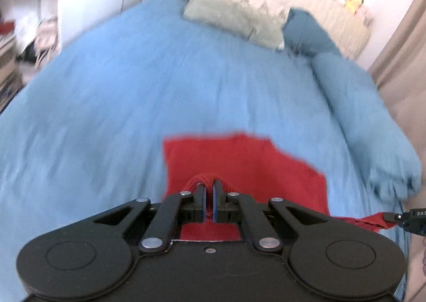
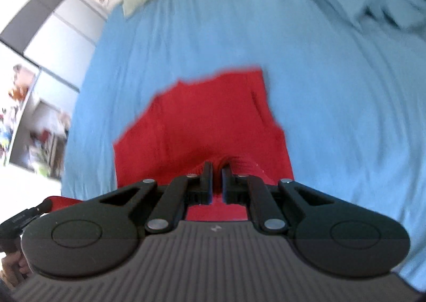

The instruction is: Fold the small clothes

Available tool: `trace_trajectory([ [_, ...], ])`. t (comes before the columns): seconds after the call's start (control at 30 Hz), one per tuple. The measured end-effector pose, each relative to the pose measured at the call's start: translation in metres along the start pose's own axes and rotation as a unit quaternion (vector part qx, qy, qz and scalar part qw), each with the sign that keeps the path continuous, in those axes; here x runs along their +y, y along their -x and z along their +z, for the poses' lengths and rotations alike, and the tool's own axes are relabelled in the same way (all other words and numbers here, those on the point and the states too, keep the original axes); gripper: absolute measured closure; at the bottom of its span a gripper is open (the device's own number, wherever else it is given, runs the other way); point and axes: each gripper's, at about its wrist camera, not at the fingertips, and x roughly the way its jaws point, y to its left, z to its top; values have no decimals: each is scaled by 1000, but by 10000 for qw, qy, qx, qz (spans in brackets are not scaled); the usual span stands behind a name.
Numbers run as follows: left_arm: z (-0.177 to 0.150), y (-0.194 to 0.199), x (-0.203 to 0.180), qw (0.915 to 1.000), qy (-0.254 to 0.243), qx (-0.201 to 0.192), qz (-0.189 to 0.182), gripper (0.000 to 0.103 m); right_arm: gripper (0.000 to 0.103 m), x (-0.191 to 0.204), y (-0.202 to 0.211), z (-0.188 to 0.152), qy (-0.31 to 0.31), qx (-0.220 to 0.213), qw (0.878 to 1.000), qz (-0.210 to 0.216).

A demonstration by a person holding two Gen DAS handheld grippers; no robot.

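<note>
On blue bedspread (image 1: 133, 94): red garment (image 1: 239, 158) edge pinched in left gripper (image 1: 209, 187) and right gripper (image 2: 217, 168), rest spread ahead

The left gripper (image 1: 209, 186) fills the bottom of the left wrist view, its two black jaws pinched close together on a bunched edge of a red garment (image 1: 239, 158). The rest of the garment lies spread on a blue bedspread (image 1: 133, 88). At the lower right edge, the tip of the right gripper (image 1: 391, 217) pinches another corner of the same red cloth. Farther up the bed lie a pale green pillow (image 1: 234, 19) and a darker blue pillow (image 1: 306, 32). The picture is slightly blurred.
</note>
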Motion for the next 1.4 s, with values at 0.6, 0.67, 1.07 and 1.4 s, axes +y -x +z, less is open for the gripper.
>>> trace_trajectory([
  [0.6,43,-228,22,9942,589,-208,879,99,82,-42,-255,144,-165,-315,9988,-340],
  [0.67,51,-237,16,9934,560,-242,973,99,82,-38,-255,140,-104,-332,9988,-331],
  [1.07,46,-255,18,9878,485,-174,1468,45,55,-28,-298,146,181,-344,9973,-622],
  [1.4,-5,-186,-30,9958,-446,58,800,2,0,-1,-205,79,1887,-1075,9747,-533],
])
